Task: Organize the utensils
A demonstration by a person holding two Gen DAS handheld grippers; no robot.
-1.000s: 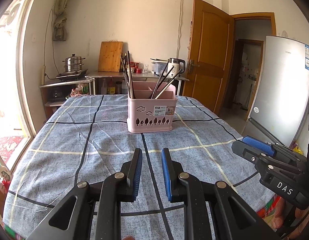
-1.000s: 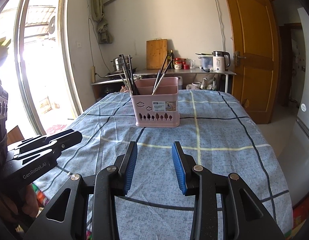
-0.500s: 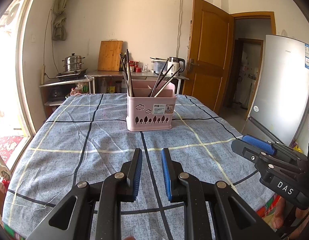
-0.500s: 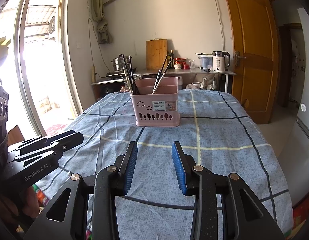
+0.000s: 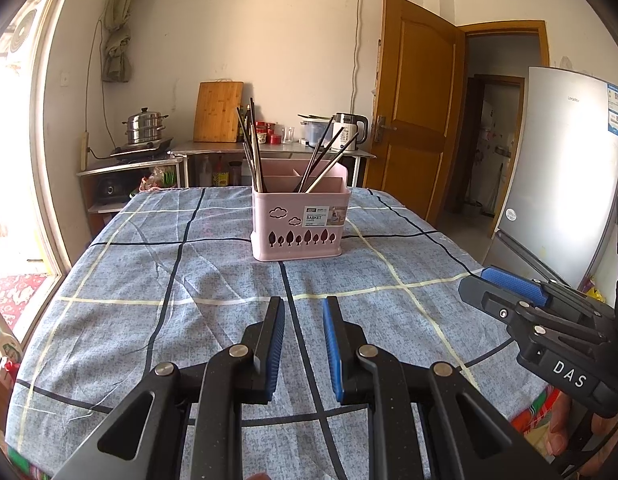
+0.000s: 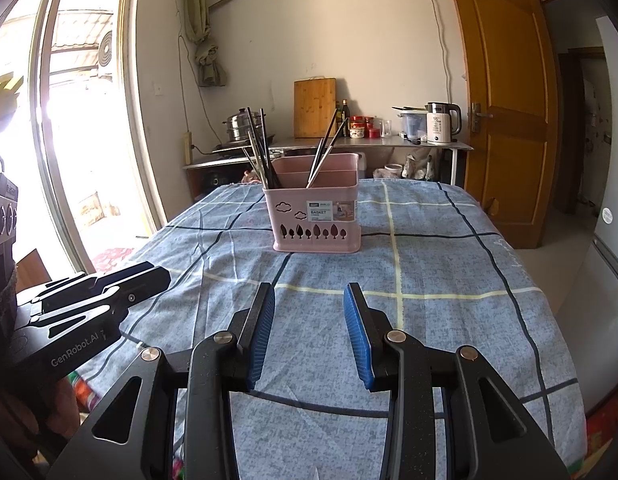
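Item: dark slim chopsticks (image 5: 251,148), left bundle near upright, and metal chopsticks (image 5: 323,160), right bundle leaning right, in a pink plastic compartmented basket (image 5: 297,220) at frame centre on the blue checked tablecloth (image 5: 149,280). Likely light, stiff, slippery; best pinched near upper ends. Left gripper (image 5: 303,312): narrowly parted, empty. Right gripper (image 6: 309,300): wider apart, empty.
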